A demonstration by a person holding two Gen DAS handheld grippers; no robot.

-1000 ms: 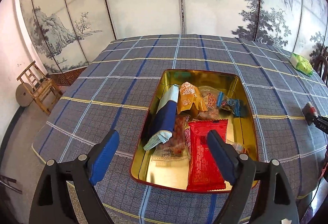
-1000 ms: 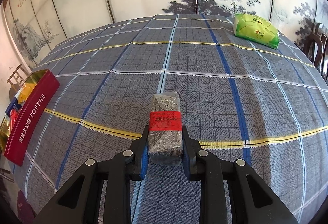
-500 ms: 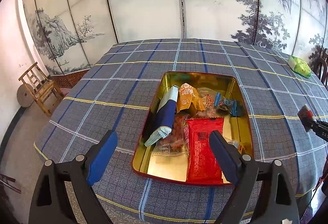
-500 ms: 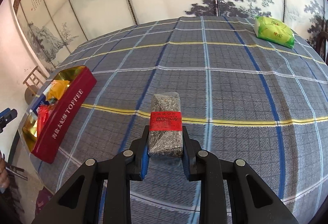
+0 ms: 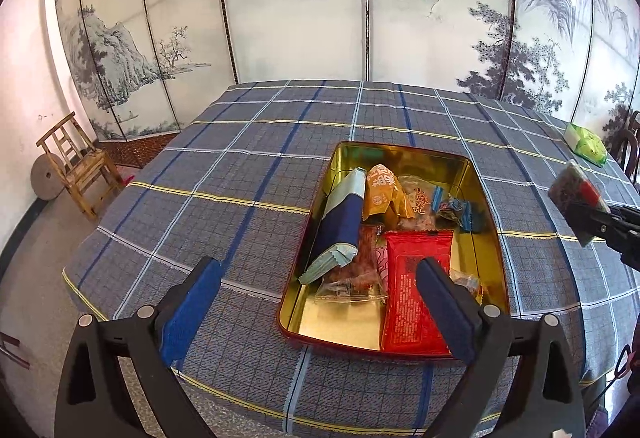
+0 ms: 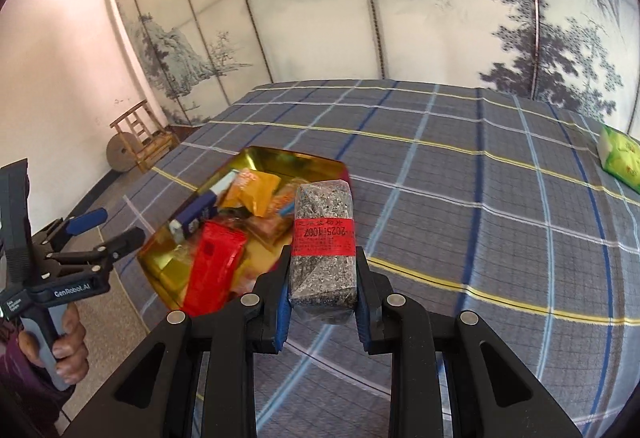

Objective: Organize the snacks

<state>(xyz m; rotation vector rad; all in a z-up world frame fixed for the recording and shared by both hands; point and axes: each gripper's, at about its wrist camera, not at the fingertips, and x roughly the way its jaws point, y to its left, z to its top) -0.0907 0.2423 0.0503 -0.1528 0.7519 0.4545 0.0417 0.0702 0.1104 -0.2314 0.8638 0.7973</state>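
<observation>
The right gripper [image 6: 322, 292] clamps a grey speckled snack block [image 6: 323, 246] with a red label, held above the plaid tablecloth [image 6: 460, 197], the gold tin [image 5: 486, 238] of snacks just ahead to its left. The left gripper [image 5: 320, 302], jaws just opening wide and empty, hangs before the tin's near edge.

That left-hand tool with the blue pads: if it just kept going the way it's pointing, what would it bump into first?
Probably the snack tin. The open left tool points down at its near end, so it would likely meet the clear packet or red packet first; depth is hard to judge.
</observation>
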